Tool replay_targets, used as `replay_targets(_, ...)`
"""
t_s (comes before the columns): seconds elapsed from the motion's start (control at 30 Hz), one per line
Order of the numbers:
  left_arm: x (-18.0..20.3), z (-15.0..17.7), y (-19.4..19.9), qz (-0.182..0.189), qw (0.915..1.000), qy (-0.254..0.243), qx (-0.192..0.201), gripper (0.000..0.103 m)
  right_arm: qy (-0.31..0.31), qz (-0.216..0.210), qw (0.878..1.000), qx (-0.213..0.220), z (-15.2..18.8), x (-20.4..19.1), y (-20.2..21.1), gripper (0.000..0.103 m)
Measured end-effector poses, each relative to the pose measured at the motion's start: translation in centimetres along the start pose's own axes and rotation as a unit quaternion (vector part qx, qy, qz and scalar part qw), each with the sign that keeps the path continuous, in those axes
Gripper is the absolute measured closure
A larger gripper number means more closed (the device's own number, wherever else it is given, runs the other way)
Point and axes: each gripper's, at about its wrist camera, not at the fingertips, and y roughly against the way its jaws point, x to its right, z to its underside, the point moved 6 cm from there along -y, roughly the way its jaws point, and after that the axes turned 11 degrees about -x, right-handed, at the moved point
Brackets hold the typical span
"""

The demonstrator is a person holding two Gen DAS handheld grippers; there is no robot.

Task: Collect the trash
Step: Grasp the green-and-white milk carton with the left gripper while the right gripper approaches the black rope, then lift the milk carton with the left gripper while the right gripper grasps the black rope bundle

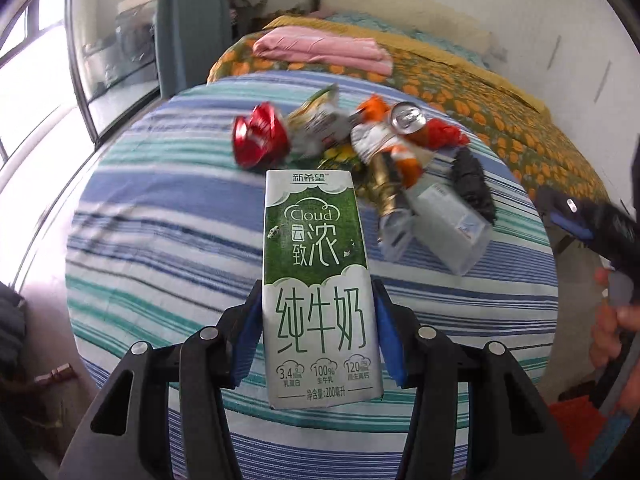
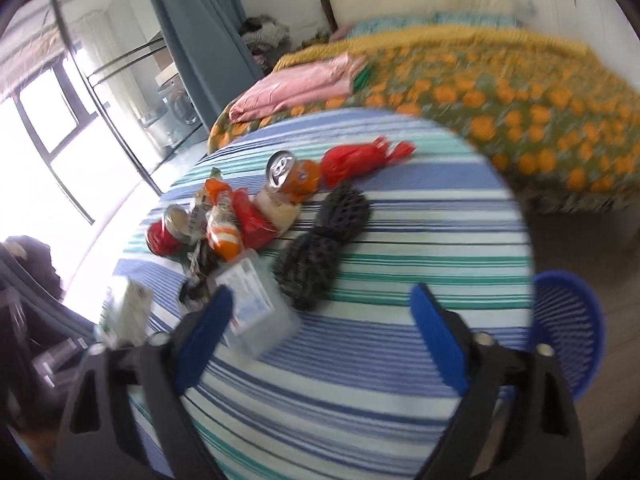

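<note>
The milk carton (image 1: 320, 280) stands lengthwise between the blue pads of the left gripper (image 1: 318, 332), its long axis running straight out along the fingers and its printed face toward the camera. Both pads press its narrow sides, so the left gripper is clamped on it, above the striped tablecloth (image 1: 160, 240) of the round table.

Beyond the carton's far end lies the rest of the litter: a crushed red can (image 1: 260, 136) on the left, crumpled snack wrappers (image 1: 320, 120), an orange soda can (image 1: 408, 120), a clear plastic box (image 1: 452, 228) and a black mesh bundle (image 1: 474, 184) on the right.

The right gripper (image 2: 320, 328) hangs with its jaws apart and nothing between them; the clear plastic box (image 2: 256, 304) sits just beside its left pad, nearer than the black mesh bundle (image 2: 320, 240). I judge that box the right hand's likeliest target.

A blue mesh basket (image 2: 572, 320) stands off the table edge on the right-hand side, well apart from the carton; the carton probably goes there.
</note>
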Motion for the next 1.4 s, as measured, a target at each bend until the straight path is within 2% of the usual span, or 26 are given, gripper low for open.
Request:
replay_targets(0.07,-0.5,0.0,-0.8,-0.004,1.0000,0.007,-0.001,0.051,-0.028,-0.022,0.999,-0.026,-1.3,-0.3,-2.2,0.034)
replay_targets(0.2,-1.0,-0.4,-2.2,-0.006,0.9999,0.015,-0.003,0.050,-0.056,-0.031,0.995,-0.073,-2.8,-0.7,-5.9,0.041)
replay_targets(0.23,-1.2,-0.4,-2.3,-0.006,0.9999,0.015,-0.003,0.050,-0.059,-0.023,0.994,-0.086,-3.0,-0.7,-6.7,0.046)
replay_targets(0.27,-1.2,-0.5,-2.4,-0.005,0.9999,0.016,-0.002,0.049,-0.060,-0.012,0.994,-0.094,-3.1,-0.5,-6.9,0.055)
replay_targets(0.3,-1.4,-0.5,-2.6,-0.005,0.9998,0.017,-0.003,0.047,-0.061,-0.008,0.993,-0.097,-3.2,-0.1,-7.1,0.059)
replay_targets(0.37,-1.9,-0.4,-3.1,0.004,0.9997,0.024,-0.009,0.032,-0.055,-0.010,0.993,-0.104,-3.4,0.4,-6.8,0.065)
replay_targets(0.4,-2.2,-0.3,-3.4,0.010,0.9995,0.028,-0.013,0.028,-0.044,-0.001,0.994,-0.102,-3.4,0.6,-6.1,0.065)
replay_targets(0.5,-2.5,-0.1,-3.6,0.011,0.9995,0.029,-0.012,0.017,0.002,0.031,0.994,-0.106,-3.4,1.6,-3.9,0.065)
replay_targets(0.63,-2.0,0.0,-4.0,0.013,0.9996,0.022,-0.012,0.005,0.071,0.070,0.985,-0.139,-2.5,2.6,-1.3,0.065)
replay_targets(0.77,-1.4,0.1,-4.4,-0.017,0.9997,0.011,-0.013,0.005,0.101,0.112,0.973,-0.174,-0.4,4.2,-1.7,0.065)
replay_targets(0.83,-1.1,0.2,-4.7,-0.036,0.9991,-0.005,-0.019,0.005,0.097,0.111,0.973,-0.176,0.6,5.1,-2.0,0.055)
replay_targets(0.87,-0.9,0.3,-4.8,-0.043,0.9987,-0.012,-0.023,0.005,0.091,0.109,0.975,-0.172,0.6,5.4,-2.0,0.043)
replay_targets(0.9,-0.8,0.3,-4.9,-0.052,0.9979,-0.024,-0.029,0.005,0.079,0.104,0.977,-0.169,0.7,5.7,-1.9,0.040)
replay_targets(0.97,-0.6,0.4,-4.9,-0.058,0.9965,-0.047,-0.036,0.005,0.059,0.091,0.981,-0.162,0.5,6.2,-1.8,0.038)
replay_targets(1.03,-1.1,0.5,-4.4,-0.039,0.9977,-0.034,-0.044,0.005,0.042,0.088,0.983,-0.155,0.1,6.6,-1.6,0.038)
replay_targets(1.13,-2.3,-0.5,-1.9,0.017,0.9997,-0.008,-0.014,0.005,0.029,0.078,0.986,-0.143,-0.7,6.6,-0.9,0.038)
replay_targets(1.23,-2.6,-1.7,-0.7,0.048,0.9986,-0.015,-0.017,0.005,0.032,0.074,0.986,-0.142,-1.4,6.0,-0.9,0.038)
replay_targets(1.33,-1.9,-2.1,-1.3,0.033,0.9977,-0.045,-0.038,0.005,0.037,0.075,0.985,-0.151,-1.8,5.7,-1.9,0.038)
replay_targets(1.4,-1.3,-2.1,-2.3,0.004,0.9966,-0.065,-0.051,0.005,0.036,0.080,0.983,-0.163,-1.9,5.7,-2.7,0.038)
